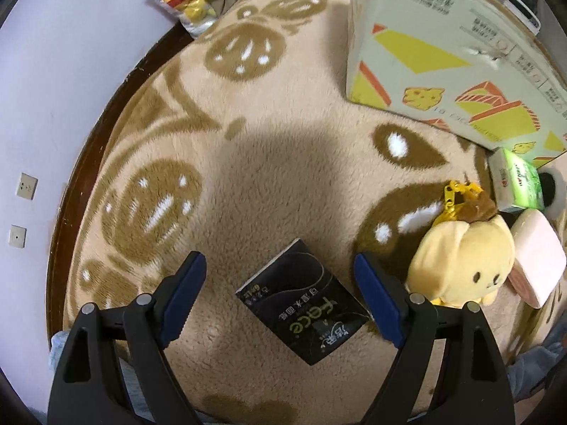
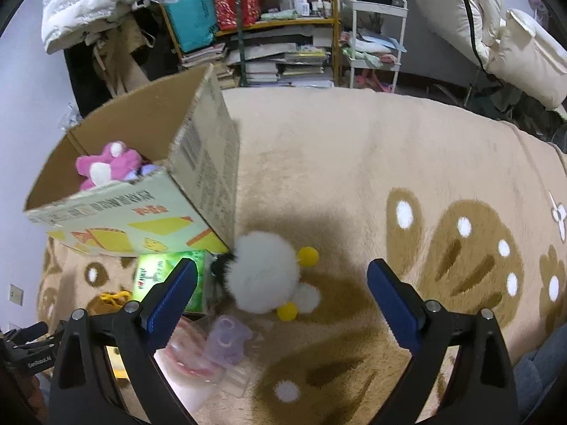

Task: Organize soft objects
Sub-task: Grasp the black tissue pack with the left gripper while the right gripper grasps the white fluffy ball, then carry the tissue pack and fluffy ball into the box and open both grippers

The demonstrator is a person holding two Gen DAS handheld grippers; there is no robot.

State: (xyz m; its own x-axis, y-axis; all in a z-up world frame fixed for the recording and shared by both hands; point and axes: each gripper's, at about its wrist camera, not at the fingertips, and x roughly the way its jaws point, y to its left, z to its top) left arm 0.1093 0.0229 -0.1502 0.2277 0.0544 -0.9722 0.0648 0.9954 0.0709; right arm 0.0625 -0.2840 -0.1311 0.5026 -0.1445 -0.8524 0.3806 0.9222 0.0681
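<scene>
The left gripper (image 1: pixel 280 292) is held wide open, and nothing is gripped by it. Two blue pads (image 1: pixel 186 295) are seen, one on each finger. Between them, down on the blanket (image 1: pixel 269 163), one black tissue pack (image 1: pixel 301 304) is laid flat. It is not touched by either pad. Just to the right of the right finger, one yellow plush toy (image 1: pixel 464 258) is seen (a yellow chain is clipped at its top). One pink soft block (image 1: pixel 538 255) is pressed against the toy's far side. Beyond these, one green tissue pack (image 1: pixel 519 184) is found, close to the bottom edge of one cardboard box (image 1: pixel 443 60).

The right gripper (image 2: pixel 283 301) is also held wide open, with nothing gripped. Between its two fingers, a little farther on, one white fluffy toy (image 2: pixel 262 272) is laid on the blanket (image 2: pixel 354 163). Two small yellow balls (image 2: pixel 307 255) are seen at its edge. The green tissue pack (image 2: pixel 166 276) is partly hidden behind the left finger. One clear bag (image 2: pixel 212 350) is seen near the fingers, with something pale purple inside. The cardboard box (image 2: pixel 149 212) is stood beside the white toy, open at the top. One pink and white plush (image 2: pixel 108 164) is seen inside it. Far behind, one shelf (image 2: pixel 255 21) full of books and bags is seen, and one white cart (image 2: pixel 375 35) beside it.
</scene>
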